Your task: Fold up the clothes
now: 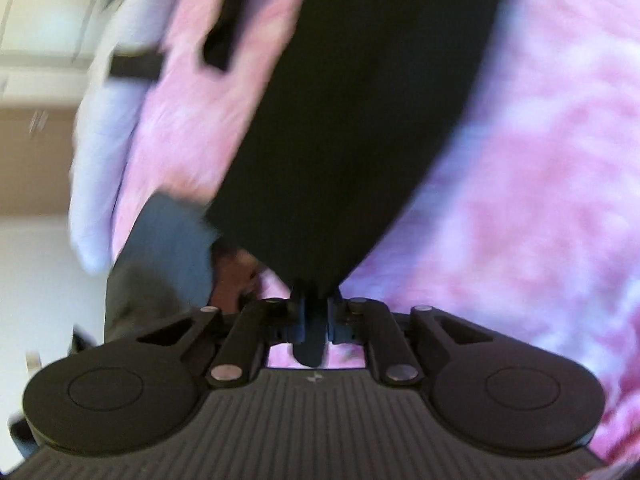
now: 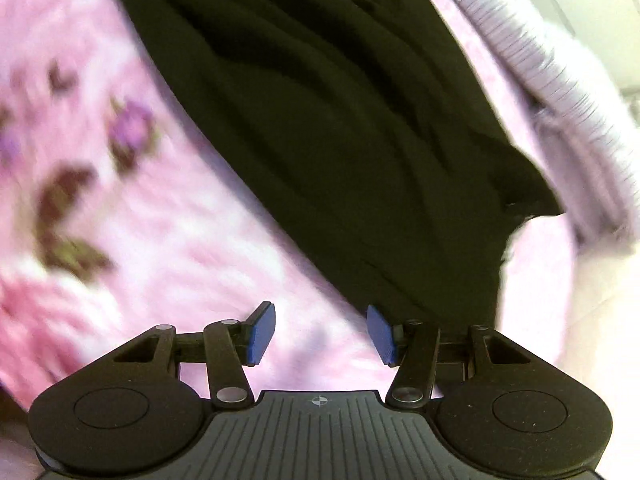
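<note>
In the left wrist view, a pale ribbed cloth (image 1: pixel 100 152) is running down the left side of the frame, blurred, with a wall and cabinet showing beyond it at the far left. A grey-blue patch of fabric (image 1: pixel 176 232) is sitting at the lower left centre, too blurred to name. The black garment (image 1: pixel 352 112) is filling the middle of the frame, narrowing downward to a point at the lower centre, where the left gripper (image 1: pixel 314 312) is pinching it with the jaws drawn nearly together on a fold of the cloth. The pink floral bedspread (image 1: pixel 520 220) is spreading across the right half of the frame behind the garment.

In the right wrist view, the bedspread (image 2: pixel 140 208) with purple flowers is covering the left half. The right gripper (image 2: pixel 320 334) is standing about half open at the lower centre, its blue pads (image 2: pixel 262 334) apart with only bedspread between them. The garment (image 2: pixel 340 140) is lying crumpled from the upper centre down to just beside the right-hand pad. The ribbed cloth (image 2: pixel 560 92) is edging the upper right
</note>
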`<state>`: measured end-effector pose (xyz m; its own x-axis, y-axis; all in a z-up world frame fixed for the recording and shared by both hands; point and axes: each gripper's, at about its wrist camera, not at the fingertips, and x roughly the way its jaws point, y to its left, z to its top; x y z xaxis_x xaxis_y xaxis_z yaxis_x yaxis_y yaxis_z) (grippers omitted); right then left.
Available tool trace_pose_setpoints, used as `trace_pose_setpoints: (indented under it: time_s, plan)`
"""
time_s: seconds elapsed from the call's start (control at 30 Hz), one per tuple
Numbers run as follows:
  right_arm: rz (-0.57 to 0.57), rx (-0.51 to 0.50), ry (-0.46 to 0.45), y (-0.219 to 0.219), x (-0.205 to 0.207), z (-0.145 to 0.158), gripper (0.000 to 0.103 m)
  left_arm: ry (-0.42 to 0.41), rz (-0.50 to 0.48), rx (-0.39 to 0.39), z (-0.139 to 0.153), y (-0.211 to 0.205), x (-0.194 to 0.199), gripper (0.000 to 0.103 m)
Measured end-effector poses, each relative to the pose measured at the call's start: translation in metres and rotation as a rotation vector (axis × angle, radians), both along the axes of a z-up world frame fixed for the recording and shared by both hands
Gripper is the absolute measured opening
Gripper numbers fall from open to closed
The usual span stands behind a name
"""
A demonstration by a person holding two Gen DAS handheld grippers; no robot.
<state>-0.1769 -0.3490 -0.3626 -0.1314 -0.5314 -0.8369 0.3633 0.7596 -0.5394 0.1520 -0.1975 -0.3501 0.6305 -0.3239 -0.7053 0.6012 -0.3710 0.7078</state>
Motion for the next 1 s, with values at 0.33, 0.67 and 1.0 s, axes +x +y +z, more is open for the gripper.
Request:
trace_pose_setpoints:
  time_s: [0.33, 0.67, 1.0]
  plan:
    - [0.25, -0.146, 0.053, -0.019, -0.055, -0.04, 0.053, -0.017, -0.176, 0.028, -0.015, 0.021, -0.054, 0.046]
    - [0.271, -0.123, 0.062, -0.039, -0.058, -0.013, 0.003, -0.168, -0.212, -0.016, -0.019, 0.002, -0.025, 0.007]
    - [0.355, -0.045, 0.163, -0.032, -0.095, 0.024, 0.002, 0.089, -0.23, 0.098, 0.036, 0.017, 0.0, 0.004]
